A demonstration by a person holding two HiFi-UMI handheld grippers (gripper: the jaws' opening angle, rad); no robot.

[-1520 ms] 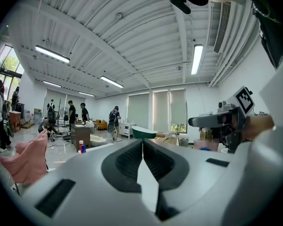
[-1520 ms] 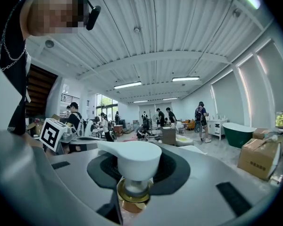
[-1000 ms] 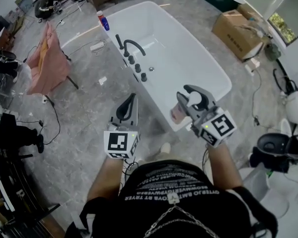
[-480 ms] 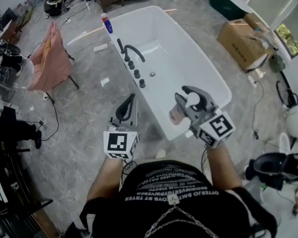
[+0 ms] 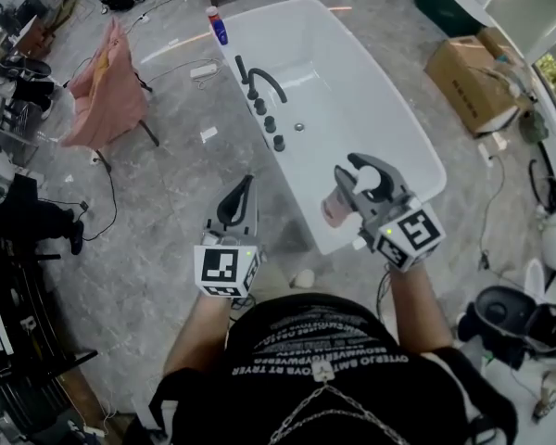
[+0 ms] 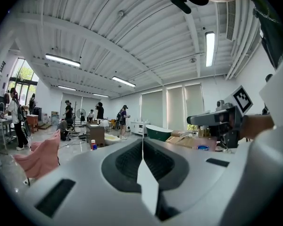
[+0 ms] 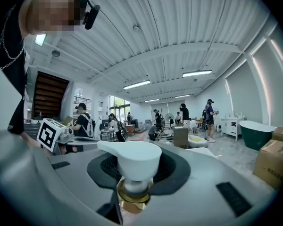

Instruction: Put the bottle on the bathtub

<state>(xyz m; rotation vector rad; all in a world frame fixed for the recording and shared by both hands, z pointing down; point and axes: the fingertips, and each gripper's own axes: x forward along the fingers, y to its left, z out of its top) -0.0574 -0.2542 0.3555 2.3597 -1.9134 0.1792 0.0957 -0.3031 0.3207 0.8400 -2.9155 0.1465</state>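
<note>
White bathtub [image 5: 389,146] runs from top centre down toward you. Its basin shows bare white floor with a small drain [image 5: 299,127]. A black faucet [image 5: 262,78] and a row of knobs sit on its left rim.

Cardboard box [image 5: 473,77] is on the floor right of the tub, well apart from it; you cannot see its contents.

Pink cloth [image 5: 102,100] is draped over a stand left of the tub.

Your right gripper [image 5: 369,179] is held over the tub's near end. Its jaws are clamped on the neck of the bottle [image 5: 334,209], with the white pump head [image 7: 132,158] above them. The pinkish body hangs in the air, not resting on the rim.

Your left gripper [image 5: 246,191] is beside the tub's left side, jaws pressed together, nothing between them.

A small blue bottle [image 5: 218,28] stands at the tub's far left corner.
</note>
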